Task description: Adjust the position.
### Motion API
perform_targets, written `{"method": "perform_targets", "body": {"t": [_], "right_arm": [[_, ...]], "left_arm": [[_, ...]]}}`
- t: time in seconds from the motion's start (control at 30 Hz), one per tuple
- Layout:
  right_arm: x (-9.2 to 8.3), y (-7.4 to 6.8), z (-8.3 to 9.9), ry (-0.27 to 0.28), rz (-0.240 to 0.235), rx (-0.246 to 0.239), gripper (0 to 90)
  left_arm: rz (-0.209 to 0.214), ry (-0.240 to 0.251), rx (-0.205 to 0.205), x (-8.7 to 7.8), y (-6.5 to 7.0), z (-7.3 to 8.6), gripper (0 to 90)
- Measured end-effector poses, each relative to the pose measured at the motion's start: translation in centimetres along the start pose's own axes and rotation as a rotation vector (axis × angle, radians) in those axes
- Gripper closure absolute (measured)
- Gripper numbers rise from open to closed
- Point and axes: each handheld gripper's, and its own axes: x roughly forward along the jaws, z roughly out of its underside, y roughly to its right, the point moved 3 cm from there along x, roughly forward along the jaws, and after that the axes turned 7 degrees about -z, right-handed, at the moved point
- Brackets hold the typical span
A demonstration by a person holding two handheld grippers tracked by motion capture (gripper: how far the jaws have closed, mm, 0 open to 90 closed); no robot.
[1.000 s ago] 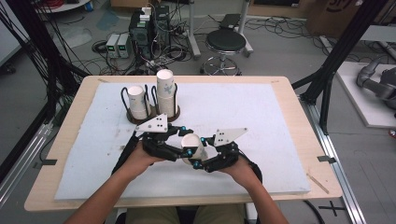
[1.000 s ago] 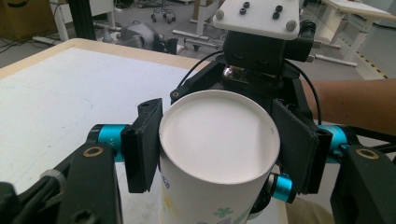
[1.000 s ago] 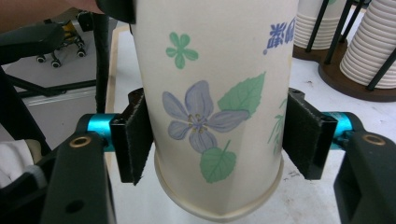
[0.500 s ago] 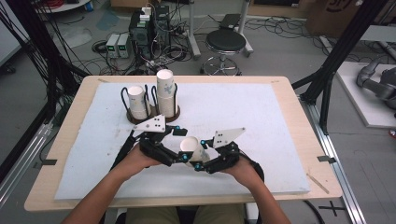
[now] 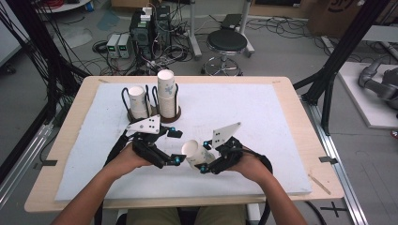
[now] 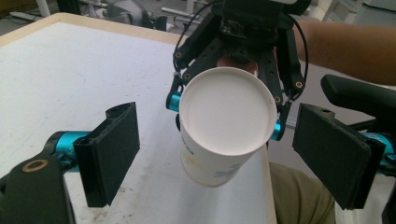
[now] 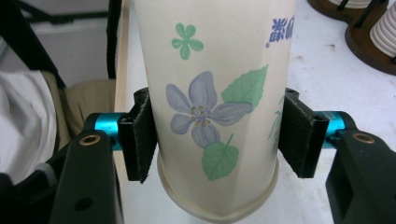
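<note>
A white paper cup [image 5: 195,151] printed with a blue flower and green leaves lies sideways above the table, and my right gripper [image 5: 204,155] is shut on it. In the right gripper view the pads [image 7: 140,140] squeeze the cup [image 7: 215,93] near its rolled rim. Its flat base [image 6: 226,107] points at my left gripper [image 6: 219,154], whose jaws stand wide apart and touch nothing. In the high view the left gripper [image 5: 176,146] sits just left of the cup's base.
A dark wooden holder [image 5: 169,115] with wire loops stands at the back left of the white mat [image 5: 263,112]. It carries a short stack of cups [image 5: 137,101] and a taller one [image 5: 166,91]. The table's front edge is close to both hands.
The two grippers, close together around the cup a second ago, have drawn apart. The cup stayed with the right gripper and moved slightly toward the person.
</note>
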Motion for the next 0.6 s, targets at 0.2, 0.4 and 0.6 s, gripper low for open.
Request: {"method": "perform_targets", "body": {"t": [0.2, 0.4, 0.6], "right_arm": [[-0.3, 0.1, -1.1, -0.097, -0.011, -0.045, 37.6], [-0.2, 0.2, -2.1, -0.202, -0.019, -0.067, 37.5], [0.3, 0.0, -3.2, -0.296, -0.045, -0.080, 37.5]], "left_arm": [[0.016, -0.039, 0.030, 0.0, 0.3, -0.5, 15.2], [0.025, -0.089, 0.047, 0.5, 0.5, -0.4, 15.2], [0.034, -0.136, 0.068, 1.4, 0.7, -0.2, 15.8]]}}
